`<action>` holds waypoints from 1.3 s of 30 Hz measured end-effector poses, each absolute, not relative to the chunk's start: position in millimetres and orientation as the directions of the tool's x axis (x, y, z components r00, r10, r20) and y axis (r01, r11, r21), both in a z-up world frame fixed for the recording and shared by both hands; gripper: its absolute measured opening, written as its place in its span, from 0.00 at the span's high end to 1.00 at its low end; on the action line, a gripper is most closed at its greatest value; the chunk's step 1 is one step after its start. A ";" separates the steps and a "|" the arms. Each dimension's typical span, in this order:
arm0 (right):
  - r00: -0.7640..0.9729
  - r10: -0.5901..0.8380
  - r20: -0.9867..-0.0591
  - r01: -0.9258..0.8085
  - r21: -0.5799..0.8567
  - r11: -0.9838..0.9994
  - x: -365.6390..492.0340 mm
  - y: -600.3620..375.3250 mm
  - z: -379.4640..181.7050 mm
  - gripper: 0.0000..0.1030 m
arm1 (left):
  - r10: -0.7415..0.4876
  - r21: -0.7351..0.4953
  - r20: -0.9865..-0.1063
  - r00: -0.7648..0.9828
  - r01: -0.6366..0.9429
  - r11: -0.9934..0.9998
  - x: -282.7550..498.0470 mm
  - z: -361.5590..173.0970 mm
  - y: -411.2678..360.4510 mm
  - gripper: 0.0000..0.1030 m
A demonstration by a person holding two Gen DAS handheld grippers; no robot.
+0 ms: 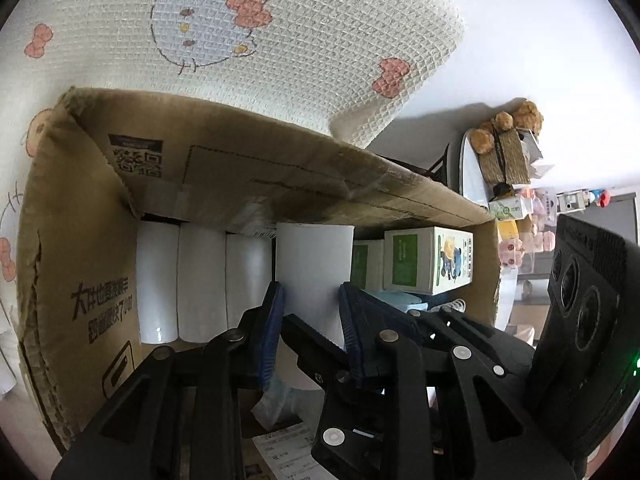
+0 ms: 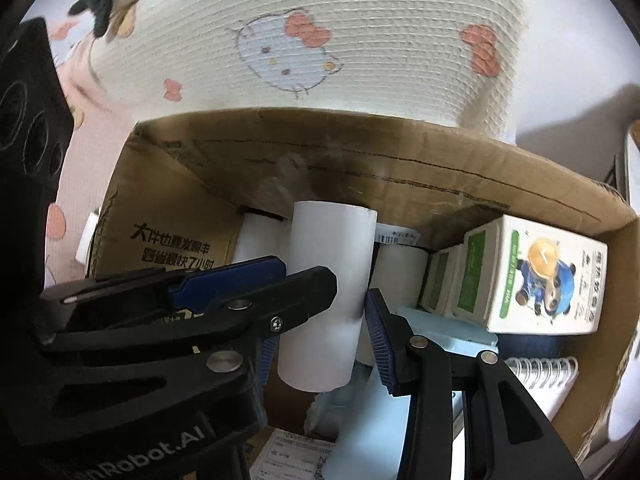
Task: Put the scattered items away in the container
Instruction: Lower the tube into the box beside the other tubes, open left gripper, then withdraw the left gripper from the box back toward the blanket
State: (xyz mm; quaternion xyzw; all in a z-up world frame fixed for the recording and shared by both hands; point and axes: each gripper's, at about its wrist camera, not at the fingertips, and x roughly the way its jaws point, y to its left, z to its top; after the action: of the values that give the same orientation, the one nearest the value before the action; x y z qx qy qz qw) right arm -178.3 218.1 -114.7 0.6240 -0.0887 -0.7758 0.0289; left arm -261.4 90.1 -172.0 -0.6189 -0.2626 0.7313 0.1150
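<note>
An open cardboard box [image 1: 248, 168] [image 2: 400, 168] is the container. Inside it, white paper rolls [image 1: 200, 280] stand in a row at the left, and green-and-white cartons [image 1: 428, 260] [image 2: 544, 276] stand at the right. My left gripper [image 1: 312, 304] is inside the box, shut on a white roll [image 1: 314, 264]. That roll shows in the right wrist view [image 2: 326, 292] between my right gripper's blue pads. My right gripper [image 2: 324, 300] has its jaws apart around it; the left gripper's fingers [image 2: 280, 296] cross in front.
A spiral notebook [image 2: 540, 380], a light blue pack [image 2: 444, 332] and a printed paper slip [image 2: 296, 456] lie on the box floor. A white cartoon-print blanket [image 1: 280, 40] hangs behind the box. A shelf with plush toys [image 1: 508, 136] stands to the right.
</note>
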 end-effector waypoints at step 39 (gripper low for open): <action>-0.340 -0.045 -0.939 0.023 0.039 -0.999 -149.9 164.4 -73.8 0.77 | 0.410 -0.456 -0.810 -0.418 0.011 -0.890 -227.2 -108.9 45.6 0.87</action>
State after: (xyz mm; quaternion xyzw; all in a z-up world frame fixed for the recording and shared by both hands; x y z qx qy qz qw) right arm -149.9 164.4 -73.8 0.5741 -0.0094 -0.8184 0.0207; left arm -227.2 45.6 -108.9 -0.5254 -0.2003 0.8179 0.1222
